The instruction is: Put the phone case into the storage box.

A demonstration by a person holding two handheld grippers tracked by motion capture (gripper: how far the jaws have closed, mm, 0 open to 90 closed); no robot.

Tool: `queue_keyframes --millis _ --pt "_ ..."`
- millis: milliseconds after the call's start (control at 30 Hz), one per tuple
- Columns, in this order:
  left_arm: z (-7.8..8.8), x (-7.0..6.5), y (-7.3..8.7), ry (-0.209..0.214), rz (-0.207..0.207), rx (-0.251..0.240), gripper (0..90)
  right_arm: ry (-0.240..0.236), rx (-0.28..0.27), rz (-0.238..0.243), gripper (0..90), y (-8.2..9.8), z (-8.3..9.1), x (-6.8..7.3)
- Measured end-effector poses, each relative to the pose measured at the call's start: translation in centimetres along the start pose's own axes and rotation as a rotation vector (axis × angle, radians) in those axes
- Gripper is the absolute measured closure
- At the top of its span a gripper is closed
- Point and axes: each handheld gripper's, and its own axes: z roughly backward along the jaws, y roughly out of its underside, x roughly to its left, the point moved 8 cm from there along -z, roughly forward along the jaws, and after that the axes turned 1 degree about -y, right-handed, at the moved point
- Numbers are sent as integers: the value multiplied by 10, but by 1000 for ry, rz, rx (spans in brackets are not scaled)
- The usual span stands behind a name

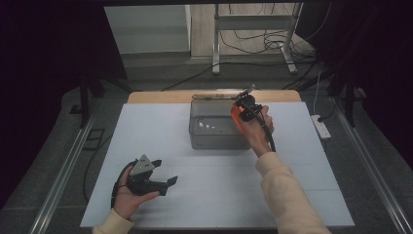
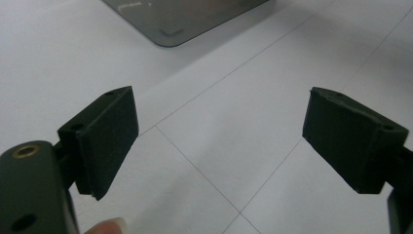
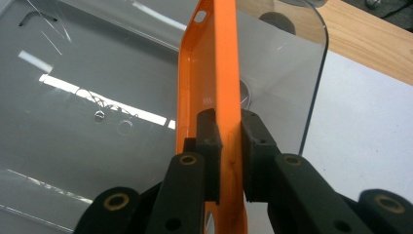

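Observation:
An orange phone case is pinched edge-on between the black jaws of my right gripper, which is shut on it. From above, that gripper holds the orange case over the right rim of a clear grey plastic box standing at the middle back of the white table. My left gripper rests low near the table's front left, held in a hand. Its two black pads stand wide apart with bare white tabletop between them, and a corner of the box shows ahead of it.
The white table sheet covers a wooden top whose bare strip runs along the back edge. A white power strip lies off the right side. Cables and a metal stand are on the floor beyond.

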Motion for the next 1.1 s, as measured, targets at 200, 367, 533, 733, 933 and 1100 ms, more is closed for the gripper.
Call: queue_keyframes --millis 200,367,533,733,933,1100 --pt "0 0 0 0 -3 2 130 6 10 3 798 1 -2 1" --pt "0 0 0 0 -1 1 130 5 16 1 798 2 -4 1" --pt "0 0 0 0 -4 3 130 9 19 5 797 2 -4 1" --pt "-1 0 0 0 -2 2 130 6 25 0 796 2 -5 2" --pt "-1 -1 0 1 0 0 130 11 35 0 797 3 -6 1" --pt "-1 -1 0 1 -1 0 130 17 41 -5 796 3 -6 1"
